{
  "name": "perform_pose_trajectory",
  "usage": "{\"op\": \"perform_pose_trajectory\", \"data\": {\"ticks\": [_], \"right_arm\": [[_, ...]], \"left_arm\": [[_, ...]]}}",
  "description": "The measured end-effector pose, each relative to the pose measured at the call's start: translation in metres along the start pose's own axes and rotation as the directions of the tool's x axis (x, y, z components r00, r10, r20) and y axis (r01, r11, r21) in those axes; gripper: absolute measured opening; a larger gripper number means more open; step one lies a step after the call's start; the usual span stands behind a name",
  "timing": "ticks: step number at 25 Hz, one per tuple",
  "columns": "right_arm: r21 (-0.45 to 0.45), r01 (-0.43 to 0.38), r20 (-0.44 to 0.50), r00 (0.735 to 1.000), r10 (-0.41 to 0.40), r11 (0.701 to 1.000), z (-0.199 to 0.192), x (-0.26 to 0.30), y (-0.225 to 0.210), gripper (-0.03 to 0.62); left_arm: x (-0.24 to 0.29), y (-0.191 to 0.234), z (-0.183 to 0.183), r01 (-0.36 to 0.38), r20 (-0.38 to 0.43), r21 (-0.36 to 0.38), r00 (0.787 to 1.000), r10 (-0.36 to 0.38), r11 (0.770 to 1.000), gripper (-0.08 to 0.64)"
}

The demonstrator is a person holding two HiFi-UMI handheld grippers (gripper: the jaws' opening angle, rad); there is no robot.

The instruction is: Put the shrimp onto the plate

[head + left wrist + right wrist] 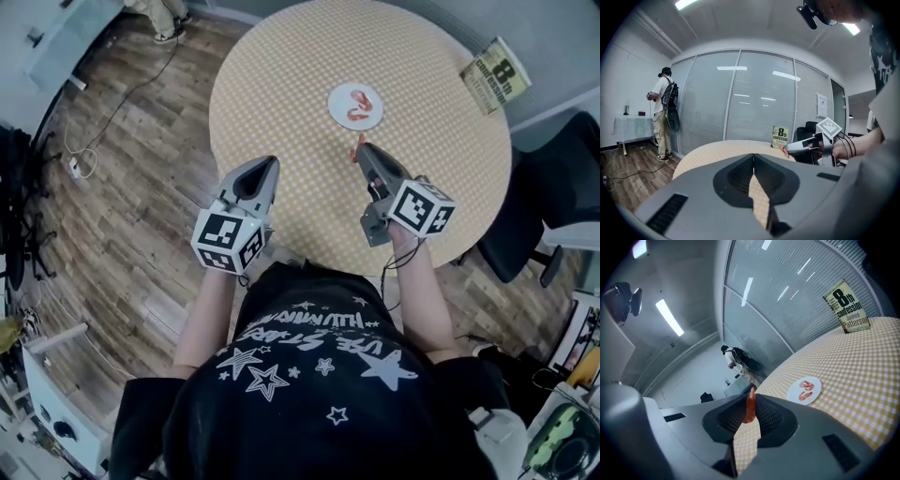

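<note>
R gripper [360,148] is clenched on a shrimp [751,405]: in its own view the orange-red piece stands upright, pinched btwn the two ribbed pads, its top end poking above the jaw tips. In the head view the shrimp [357,142] shows as a small red bit at the jaw tips, above the table [281,75], just short of the plate [337,108] and not over it. The plate is small, white and round, sitting toward the far side of the table approx. at its middle, w/ two other shrimp [357,114] already lying on it, side by side; the right gripper view shows the same plate [814,391] ahead and to the right of the jaws. L gripper [270,161] is empty, jaws pressed together w/ only checked cloth visible past them in its own view [753,161]; it sits over the near-left edge of the table, well apart from the plate. The table is round, covered w/ a yellow-and-white check cloth. A book [494,75] lies at the far-right rim. A dark office chair [553,197] stands right of the table on the wood floor [122,169]. A person w/ a backpack [663,112] stands by the glass wall in the bkgd.
</note>
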State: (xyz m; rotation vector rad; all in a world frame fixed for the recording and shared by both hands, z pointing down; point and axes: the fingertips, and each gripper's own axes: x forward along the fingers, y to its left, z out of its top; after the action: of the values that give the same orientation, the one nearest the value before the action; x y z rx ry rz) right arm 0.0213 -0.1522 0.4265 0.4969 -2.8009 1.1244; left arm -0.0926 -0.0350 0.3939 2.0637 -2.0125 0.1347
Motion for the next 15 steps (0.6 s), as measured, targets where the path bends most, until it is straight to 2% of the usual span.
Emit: {"op": "perform_pose_trajectory", "data": {"ticks": [7,15], "right_arm": [[-0.006,-0.009,-0.003,1.000,0.009,1.000,0.006,0.006,-0.010,0.051],[-0.008,0.059,0.011,0.998,-0.059,0.998,0.008,0.026,-0.020,0.051]], "left_arm": [[0.017,0.003,0.006,-0.013,0.008,0.007,1.000,0.013,1.000,0.009],[0.042,0.024,0.008,0.050,-0.024,0.023,0.999,-0.049,0.998,0.009]]}}
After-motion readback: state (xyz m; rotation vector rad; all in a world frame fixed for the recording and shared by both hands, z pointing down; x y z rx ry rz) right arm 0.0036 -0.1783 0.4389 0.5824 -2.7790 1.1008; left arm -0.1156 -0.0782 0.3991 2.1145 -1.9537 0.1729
